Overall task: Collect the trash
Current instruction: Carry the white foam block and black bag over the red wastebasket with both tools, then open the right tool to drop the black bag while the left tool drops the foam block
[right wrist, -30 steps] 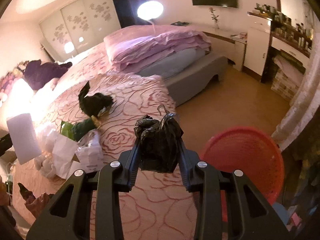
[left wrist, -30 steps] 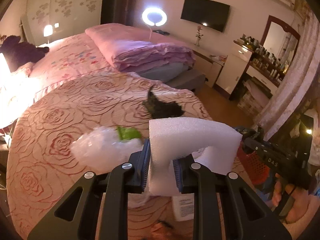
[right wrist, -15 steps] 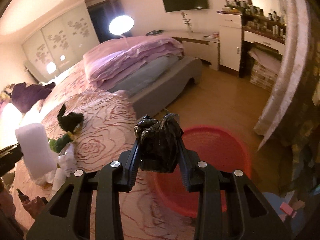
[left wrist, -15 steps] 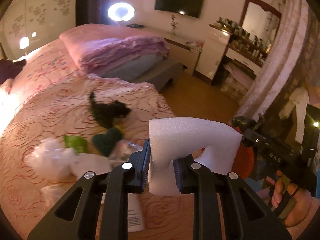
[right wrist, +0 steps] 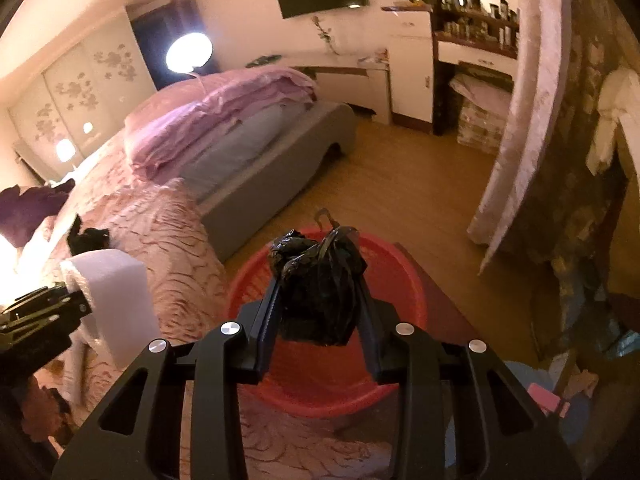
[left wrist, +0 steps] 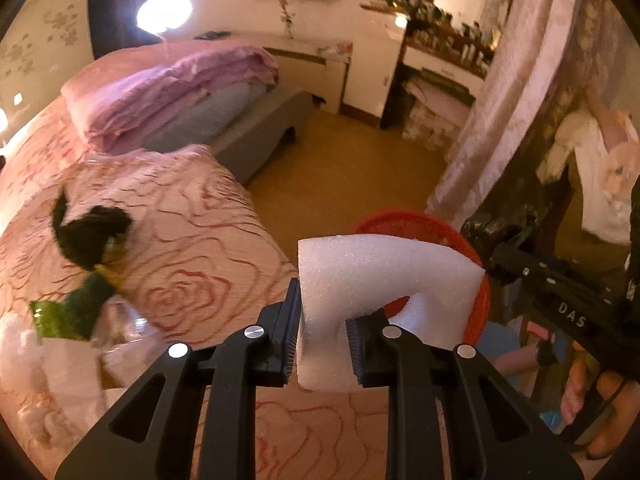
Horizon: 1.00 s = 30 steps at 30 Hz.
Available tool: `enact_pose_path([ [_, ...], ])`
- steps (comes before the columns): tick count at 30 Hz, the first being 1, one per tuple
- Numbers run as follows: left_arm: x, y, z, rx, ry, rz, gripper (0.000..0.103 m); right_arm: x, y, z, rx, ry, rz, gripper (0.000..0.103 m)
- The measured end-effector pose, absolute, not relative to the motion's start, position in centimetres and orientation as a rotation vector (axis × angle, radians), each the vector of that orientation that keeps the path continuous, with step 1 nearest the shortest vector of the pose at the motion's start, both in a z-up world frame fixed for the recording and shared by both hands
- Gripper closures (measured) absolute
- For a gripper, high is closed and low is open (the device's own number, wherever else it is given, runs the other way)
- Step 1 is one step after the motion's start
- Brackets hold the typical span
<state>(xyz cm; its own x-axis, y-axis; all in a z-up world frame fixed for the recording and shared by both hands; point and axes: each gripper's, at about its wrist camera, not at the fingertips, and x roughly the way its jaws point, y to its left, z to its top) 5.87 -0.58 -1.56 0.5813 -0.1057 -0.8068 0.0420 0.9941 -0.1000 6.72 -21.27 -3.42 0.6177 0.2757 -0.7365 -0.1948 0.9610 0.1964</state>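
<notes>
Writing: "DAS" in pale letters on the right gripper (left wrist: 516,256), as the left wrist view shows it.
Left gripper (left wrist: 322,332): clamped on a bent white foam block (left wrist: 384,280).
Right gripper: pinching a crumpled black plastic bag (right wrist: 320,280).
Round red plastic basket (right wrist: 400,276): on the floor beside the pink rose-patterned bedspread (left wrist: 192,248), under the bag.
Change: a second ago the basket sat off to the right; both grippers have swung toward it.
</notes>
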Motion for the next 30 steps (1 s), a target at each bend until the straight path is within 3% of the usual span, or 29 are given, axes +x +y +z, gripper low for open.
enact_pose_path([
  [13, 8.9, -3.2, -5.5, -0.02, 1.044, -0.163, 0.081, 8.2, -21.8, -7.4, 0.105, 0.984, 0.267, 0.067],
  [17, 9.3, -3.7, -6.1, -0.014, 1.068, -0.181, 0.059, 8.6, -21.8, -8.1, 0.12, 1.008, 0.275, 0.053],
  [19, 9.3, -3.8, -6.3, -0.014, 1.069, -0.18, 0.056, 8.7, -21.9, -8.2, 0.125, 1.006, 0.273, 0.046],
  [26, 9.3, -4.0, -6.2, -0.002, 1.049, -0.182, 0.035, 8.7, -22.5, -8.3, 0.14, 0.999, 0.25, 0.043],
  [30, 9.5, -4.3, -6.4, 0.033, 1.056, -0.18, 0.033, 8.4, -22.8, -8.0, 0.15, 0.989, 0.235, 0.043],
])
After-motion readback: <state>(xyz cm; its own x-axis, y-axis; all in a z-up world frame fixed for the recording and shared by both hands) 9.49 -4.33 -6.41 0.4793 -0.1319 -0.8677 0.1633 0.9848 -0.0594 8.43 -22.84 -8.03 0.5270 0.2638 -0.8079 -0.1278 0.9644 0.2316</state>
